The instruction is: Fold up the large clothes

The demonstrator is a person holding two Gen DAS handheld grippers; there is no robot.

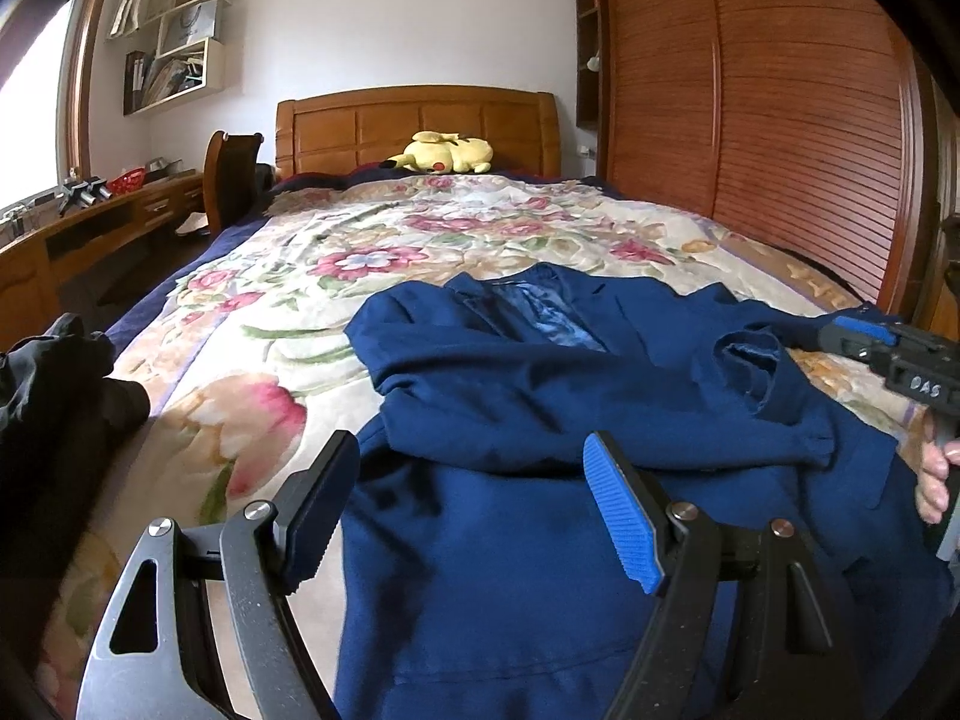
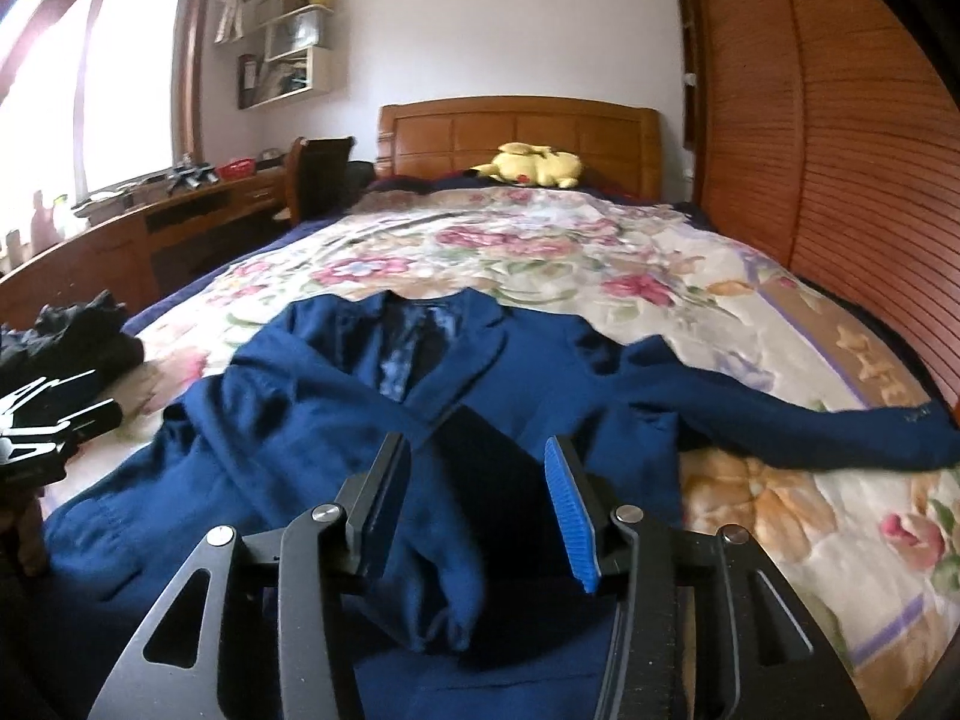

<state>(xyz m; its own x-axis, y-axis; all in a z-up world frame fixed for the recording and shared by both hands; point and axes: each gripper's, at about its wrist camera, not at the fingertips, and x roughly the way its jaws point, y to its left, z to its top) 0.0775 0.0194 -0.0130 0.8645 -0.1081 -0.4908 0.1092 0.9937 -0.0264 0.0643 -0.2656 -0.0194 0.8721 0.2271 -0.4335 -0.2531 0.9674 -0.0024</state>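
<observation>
Blue jacket (image 2: 336, 420) lies front-up, centre frame, on the floral bedspread (image 2: 600, 252). Left gripper (image 1: 474, 504) gapes wide, empty; right gripper (image 2: 480, 504) half open, grasping nothing. Next fold should start at the outstretched sleeve (image 2: 810, 426), right of frame.

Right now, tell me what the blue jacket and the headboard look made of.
Blue jacket: matte woven suiting, probably wool or a blend; soft creases, shinier patterned lining at the collar. Headboard: varnished orange-brown wood; panelled, faint sheen.

A home bedroom is shown: a bed with a floral bedspread (image 1: 372, 252) and wooden headboard (image 1: 414, 126) is seen at centre, a louvred wardrobe (image 1: 780, 120) at right, a desk (image 2: 150, 222) at left.
</observation>
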